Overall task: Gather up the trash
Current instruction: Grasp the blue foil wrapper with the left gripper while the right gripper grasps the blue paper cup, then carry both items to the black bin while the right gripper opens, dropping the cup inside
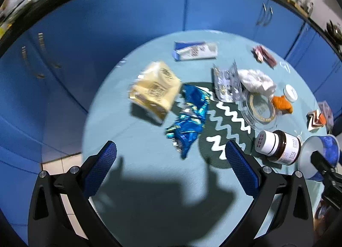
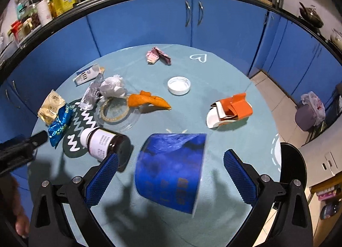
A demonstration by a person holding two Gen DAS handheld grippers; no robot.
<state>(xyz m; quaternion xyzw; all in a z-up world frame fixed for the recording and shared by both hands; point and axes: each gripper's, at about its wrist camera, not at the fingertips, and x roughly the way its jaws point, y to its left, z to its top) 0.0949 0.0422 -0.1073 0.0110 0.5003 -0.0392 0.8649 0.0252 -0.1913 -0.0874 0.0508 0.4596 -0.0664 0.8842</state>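
L gripper (image 1: 171, 159) jaws wide, empty, over crinkled blue foil wrapper (image 1: 189, 116); R gripper (image 2: 171, 166) jaws wide, straddling blue paper cup (image 2: 171, 172).

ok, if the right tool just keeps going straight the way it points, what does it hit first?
Most likely the blue paper cup lying on its side, sitting between the open right tool's fingers. The brown glass bottle with white label lies just left of that line. Depth is uncertain.
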